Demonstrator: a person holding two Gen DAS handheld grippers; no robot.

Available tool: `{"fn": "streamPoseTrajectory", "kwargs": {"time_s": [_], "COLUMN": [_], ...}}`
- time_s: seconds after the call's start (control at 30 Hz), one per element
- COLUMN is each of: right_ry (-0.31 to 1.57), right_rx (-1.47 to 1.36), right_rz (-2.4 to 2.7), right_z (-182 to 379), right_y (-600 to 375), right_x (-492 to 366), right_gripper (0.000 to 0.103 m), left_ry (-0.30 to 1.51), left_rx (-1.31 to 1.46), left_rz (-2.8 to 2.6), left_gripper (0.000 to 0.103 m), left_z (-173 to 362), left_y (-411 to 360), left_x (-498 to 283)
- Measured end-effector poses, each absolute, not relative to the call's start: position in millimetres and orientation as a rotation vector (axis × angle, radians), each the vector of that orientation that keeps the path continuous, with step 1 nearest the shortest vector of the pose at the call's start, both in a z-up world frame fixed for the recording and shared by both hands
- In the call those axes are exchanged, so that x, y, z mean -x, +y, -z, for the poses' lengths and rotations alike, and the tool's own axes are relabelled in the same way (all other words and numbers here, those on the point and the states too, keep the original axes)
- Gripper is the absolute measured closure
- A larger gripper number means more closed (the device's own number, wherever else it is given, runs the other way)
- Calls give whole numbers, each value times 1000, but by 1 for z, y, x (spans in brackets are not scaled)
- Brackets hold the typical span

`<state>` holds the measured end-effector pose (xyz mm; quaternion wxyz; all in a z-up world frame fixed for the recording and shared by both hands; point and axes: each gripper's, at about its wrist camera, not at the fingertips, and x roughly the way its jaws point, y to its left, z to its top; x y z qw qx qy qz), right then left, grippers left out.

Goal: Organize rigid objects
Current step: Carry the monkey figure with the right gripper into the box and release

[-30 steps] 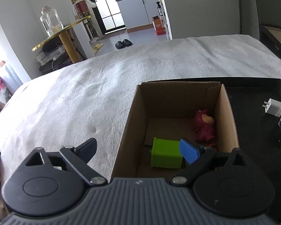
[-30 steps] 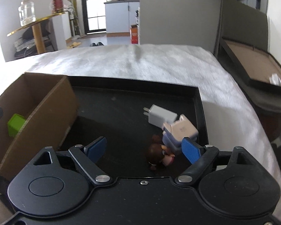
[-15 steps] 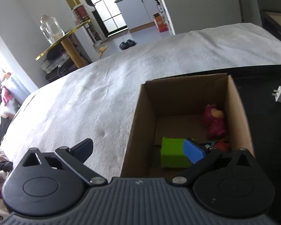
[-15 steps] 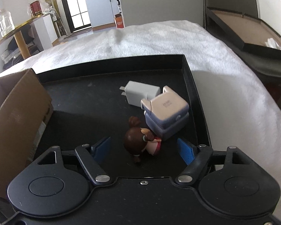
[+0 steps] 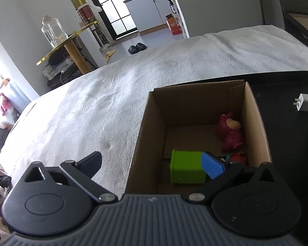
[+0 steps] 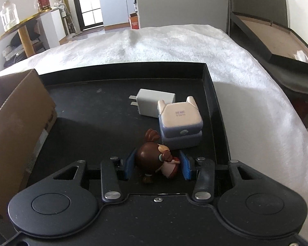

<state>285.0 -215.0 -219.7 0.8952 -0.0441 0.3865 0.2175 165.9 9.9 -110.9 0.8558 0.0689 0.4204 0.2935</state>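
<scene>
Plastic sheen marks the small doll figure, round brown head and pink dress, lying on its side on the matte black tray; your right gripper now clamps it between ribbed blue pads, where half a second ago those pads stood wide on either side of it; at about 1 o'clock from the doll sits a boxy lilac-and-cream block with two small ears, and beyond it, touching, a smooth white charger with flat prongs; corrugated brown cardboard box stands at the tray's 9 o'clock side on fuzzy white bedding; inside lie a matte green cube and a glossy magenta figure; your left gripper hangs spread wide and empty, its right pad over the box, much as a second ago.
</scene>
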Motion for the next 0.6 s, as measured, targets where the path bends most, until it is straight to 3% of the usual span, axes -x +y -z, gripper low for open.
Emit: {"fn": "streamPoseTrajectory", "kwargs": {"time_s": [0.6], "right_ry": [659], "right_rx": [211], "right_rz": [-487], "right_z": [180], "right_y": [-191], "right_x": [-260], "right_gripper": [59], "left_ry": [815], "left_rx": [-18], "left_rz": [-609], "left_gripper": [1], "left_z": [100], "left_y": [32], "left_x": [-144]}}
